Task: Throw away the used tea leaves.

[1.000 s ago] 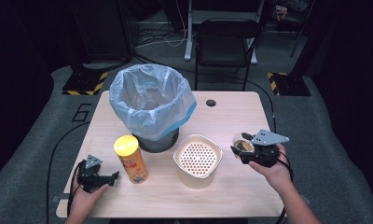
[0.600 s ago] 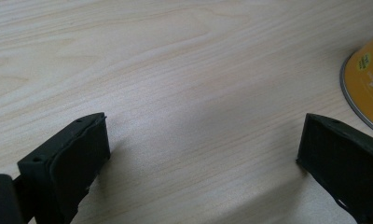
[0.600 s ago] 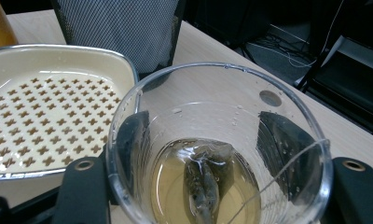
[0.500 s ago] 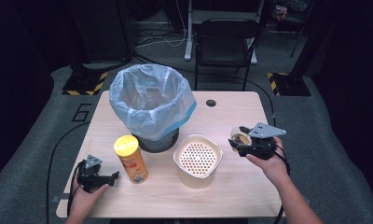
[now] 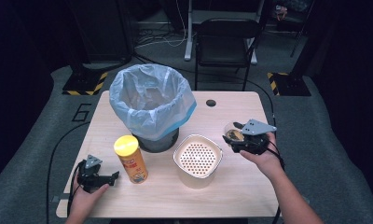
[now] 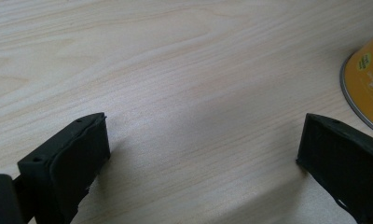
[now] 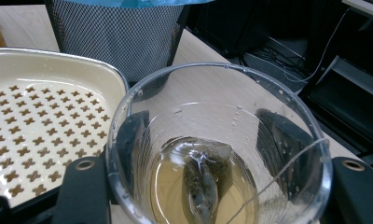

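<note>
Two grippers over the pale wooden table point(image 5: 231, 186) from above: right gripper point(image 5: 234, 136) clamped on a clear plastic cup point(image 5: 232, 133) just beside the cream perforated strainer bowl point(image 5: 197, 157), left gripper point(image 5: 111, 176) low near the yellow-lidded snack can point(image 5: 130, 158). Along the left gripper: jaws spread wide over bare wood. Along the right gripper: jaws pinching the cup, soaked tea bag point(image 7: 201, 184) in amber liquid, black mesh bin point(image 7: 117, 35) with blue liner behind.
</note>
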